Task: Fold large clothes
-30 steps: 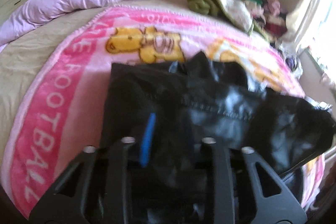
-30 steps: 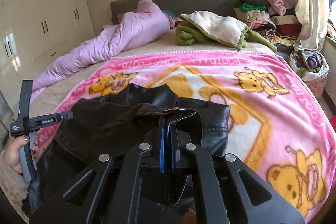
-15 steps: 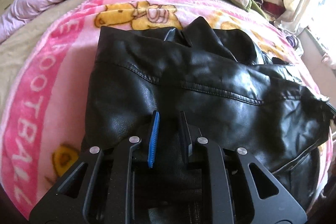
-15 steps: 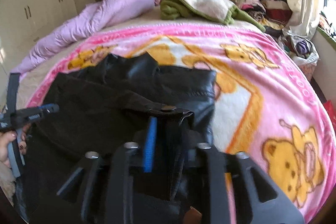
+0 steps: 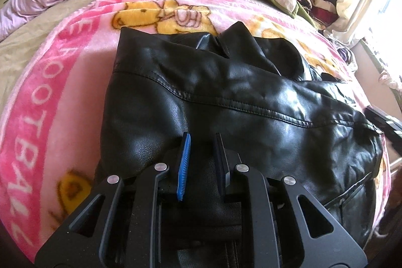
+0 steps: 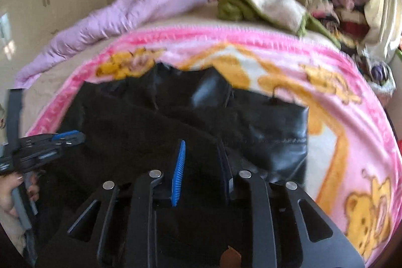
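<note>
Now one black jacket (image 5: 226, 82); left gripper (image 5: 202, 136) jaws pinch it; right gripper (image 6: 201, 143) jaws ajar, just closing, empty.

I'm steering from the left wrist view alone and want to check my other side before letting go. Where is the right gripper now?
Observer: The right gripper hangs over the near part of the black leather jacket.
Operator: Is it gripping?
Observer: Its jaws have just been closing. Dark leather shows between them, but blur hides whether the pads press it.
Operator: How does my side look from there?
Observer: The left gripper reaches in at the jacket's left edge, held by a hand at the picture's border.
</note>
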A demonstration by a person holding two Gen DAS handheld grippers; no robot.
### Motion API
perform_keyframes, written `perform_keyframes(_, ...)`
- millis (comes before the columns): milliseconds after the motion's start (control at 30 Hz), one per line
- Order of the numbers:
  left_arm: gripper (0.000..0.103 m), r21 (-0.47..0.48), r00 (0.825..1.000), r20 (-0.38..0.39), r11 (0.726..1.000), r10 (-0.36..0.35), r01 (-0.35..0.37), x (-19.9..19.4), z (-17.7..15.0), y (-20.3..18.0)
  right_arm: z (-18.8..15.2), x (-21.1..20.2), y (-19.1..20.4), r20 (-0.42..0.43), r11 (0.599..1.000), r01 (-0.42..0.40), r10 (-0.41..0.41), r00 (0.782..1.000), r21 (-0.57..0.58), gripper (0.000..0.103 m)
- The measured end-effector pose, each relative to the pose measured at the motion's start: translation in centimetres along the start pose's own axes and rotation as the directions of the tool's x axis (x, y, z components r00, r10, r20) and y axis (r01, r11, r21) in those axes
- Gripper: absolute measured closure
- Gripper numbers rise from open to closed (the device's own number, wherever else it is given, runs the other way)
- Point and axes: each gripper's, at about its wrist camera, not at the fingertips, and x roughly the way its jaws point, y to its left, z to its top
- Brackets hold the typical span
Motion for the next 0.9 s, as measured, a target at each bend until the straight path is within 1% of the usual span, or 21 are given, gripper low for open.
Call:
perform_keyframes(67, 0.092, -0.001, 1.000, 0.000, 1.000, -0.004, 0.004, 0.0, 0.0, 0.0, -0.3, 1.9, -0.4, -0.041, 0.999, 0.039, -0.038, 0.998, 0.006, 0.083)
perform_keyframes(133, 0.092, 0.001, 1.000, -0.001, 1.000, -0.008, 0.008, 0.0, 0.1, 0.1, -0.9, 3.5, -1.0, -0.082, 0.999, 0.046, -0.044, 0.996, 0.024, 0.083)
perform_keyframes(200, 0.092, 0.001, 1.000, -0.002, 1.000, -0.013, 0.013, 0.1, 0.1, 0.2, -1.6, 5.0, -1.6, -0.120, 0.998, 0.051, -0.046, 0.992, 0.043, 0.090)
perform_keyframes(233, 0.092, 0.001, 1.000, -0.003, 1.000, -0.018, 0.018, 0.1, 0.1, 0.2, -1.9, 5.6, -1.9, -0.126, 0.997, 0.049, -0.043, 0.991, 0.051, 0.091)
perform_keyframes(333, 0.092, 0.004, 1.000, -0.004, 1.000, -0.022, 0.022, 0.1, 0.1, 0.2, -2.4, 6.1, -2.2, -0.129, 0.997, 0.040, -0.031, 0.991, 0.068, 0.093)
perform_keyframes(500, 0.092, -0.003, 1.000, -0.001, 1.000, -0.026, 0.026, 0.1, 0.1, 0.2, -2.6, 5.8, -1.9, -0.111, 0.997, 0.045, -0.038, 0.993, 0.056, 0.093)
perform_keyframes(533, 0.092, -0.014, 0.999, 0.003, 0.999, -0.035, 0.035, -0.1, 0.1, 0.4, -2.5, 5.3, -1.9, -0.096, 0.997, 0.038, -0.032, 0.995, 0.062, 0.092)
perform_keyframes(633, 0.091, -0.043, 0.998, 0.023, 0.997, -0.067, 0.068, -1.0, 0.1, 0.7, -2.7, 2.8, -1.8, -0.024, 0.998, 0.004, -0.002, 1.000, 0.063, 0.085)
perform_keyframes(667, 0.090, -0.048, 0.997, 0.030, 0.996, -0.076, 0.078, -1.4, 0.0, 0.8, -2.9, 1.8, -1.7, 0.001, 0.998, -0.007, 0.007, 1.000, 0.064, 0.080)
perform_keyframes(700, 0.084, -0.046, 0.996, 0.039, 0.995, -0.085, 0.087, -1.9, 0.0, 0.6, -3.0, 1.0, -1.7, 0.018, 0.997, -0.014, 0.013, 1.000, 0.069, 0.076)
perform_keyframes(733, 0.080, -0.041, 0.995, 0.045, 0.995, -0.090, 0.092, -2.2, 0.0, 0.5, -3.3, 0.0, -1.8, 0.038, 0.997, -0.025, 0.022, 0.999, 0.077, 0.075)
perform_keyframes(767, 0.072, -0.034, 0.994, 0.053, 0.995, -0.093, 0.095, -2.6, 0.0, 0.3, -3.4, -0.6, -1.8, 0.050, 0.996, -0.033, 0.029, 0.998, 0.082, 0.073)
perform_keyframes(867, 0.066, 0.001, 0.992, 0.092, 0.996, -0.090, 0.090, -4.1, -0.2, -0.8, -4.0, -2.4, -2.0, 0.074, 0.994, -0.056, 0.049, 0.996, 0.090, 0.069)
perform_keyframes(900, 0.062, 0.006, 0.991, 0.099, 0.996, -0.093, 0.093, -4.4, -0.2, -0.9, -4.2, -2.8, -2.0, 0.080, 0.994, -0.056, 0.049, 0.996, 0.090, 0.069)
